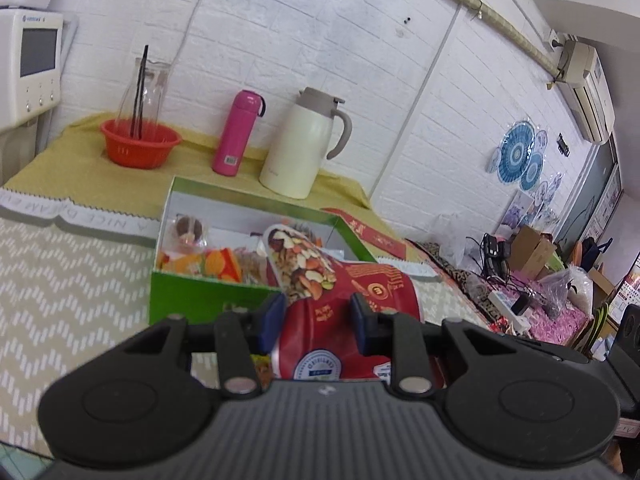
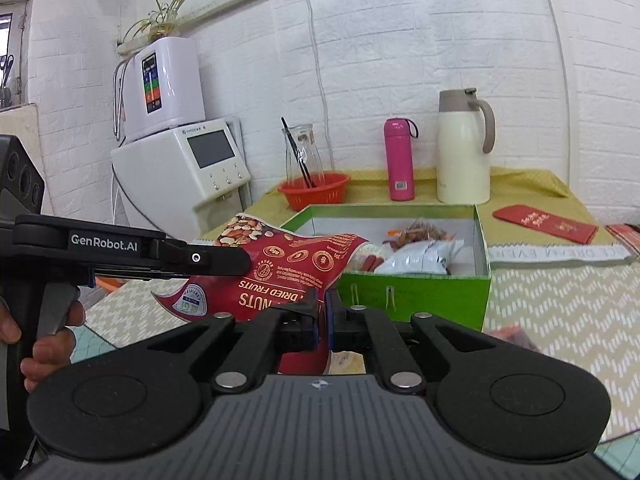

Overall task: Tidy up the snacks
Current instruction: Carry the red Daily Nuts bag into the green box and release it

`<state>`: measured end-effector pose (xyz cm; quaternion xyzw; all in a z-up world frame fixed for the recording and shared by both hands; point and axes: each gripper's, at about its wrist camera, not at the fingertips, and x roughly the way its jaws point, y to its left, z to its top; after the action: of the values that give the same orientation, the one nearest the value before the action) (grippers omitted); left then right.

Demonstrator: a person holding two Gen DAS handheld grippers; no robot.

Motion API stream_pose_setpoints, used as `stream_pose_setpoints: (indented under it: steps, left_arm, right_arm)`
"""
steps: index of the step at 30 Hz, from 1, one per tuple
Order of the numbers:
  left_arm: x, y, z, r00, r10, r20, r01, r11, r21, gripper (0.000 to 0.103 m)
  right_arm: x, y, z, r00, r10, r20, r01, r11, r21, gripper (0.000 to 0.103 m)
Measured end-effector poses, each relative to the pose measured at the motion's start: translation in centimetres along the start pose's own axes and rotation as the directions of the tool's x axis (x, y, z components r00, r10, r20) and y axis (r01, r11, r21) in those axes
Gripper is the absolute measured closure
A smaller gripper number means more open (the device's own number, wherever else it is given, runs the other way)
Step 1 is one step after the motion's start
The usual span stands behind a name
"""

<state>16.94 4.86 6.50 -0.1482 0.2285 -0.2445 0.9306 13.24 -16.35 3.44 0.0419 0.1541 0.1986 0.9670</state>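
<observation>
white brick wall behind a zigzag tablecloth (image 2: 560,304). both grippers pinch the red nut bag (image 2: 280,272), left gripper (image 1: 316,320) and right gripper (image 2: 322,316) at its near edges; the green box (image 2: 412,296) lies just beyond

Right gripper (image 2: 322,316): matte black linkage arms, silver round pivot pins at 7 and 5 o'clock of fingers, blue pads on fingertips (image 2: 314,330), grey ribbed housing below with small compass-like emblem, two black round discs flanking

Left gripper (image 1: 316,316): same build, blue pads; side view shows white "GenRobot.AI" lettering, silver screw at tip, grey trigger

Hand (image 2: 44,344) at 9 o'clock: bare fingers, no sleeve visible
</observation>
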Motion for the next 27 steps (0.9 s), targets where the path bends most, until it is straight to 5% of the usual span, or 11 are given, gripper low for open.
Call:
stream_pose_setpoints:
  steps: [9,23,25,27]
  left_arm:
    - [5.5,1.8,5.3,1.000,0.012,0.016,-0.012,1.000,-0.015,0.076]
    - [14.5,8.0,6.7,0.995,0.054,-0.082,-0.062,0.993,-0.105,0.075]
    - [15.2,8.1,6.8,0.994,0.077,-0.083,-0.083,0.994,-0.077,0.069]
    - [15.5,8.0,6.7,0.988,0.136,-0.075,-0.140,0.989,-0.041,0.031]
  right_arm:
    - [5.5,-3.3,3.8,1.000,0.006,0.027,-0.007,0.999,0.039,0.094]
    - [14.4,-7.0,3.5,0.998,0.015,-0.061,-0.007,0.992,0.126,0.094]
    - [15.2,-7.3,3.3,0.998,0.007,-0.059,0.000,0.993,0.117,0.088]
    - [15.8,-7.2,2.9,0.998,0.006,-0.067,-0.001,0.997,0.077,0.063]
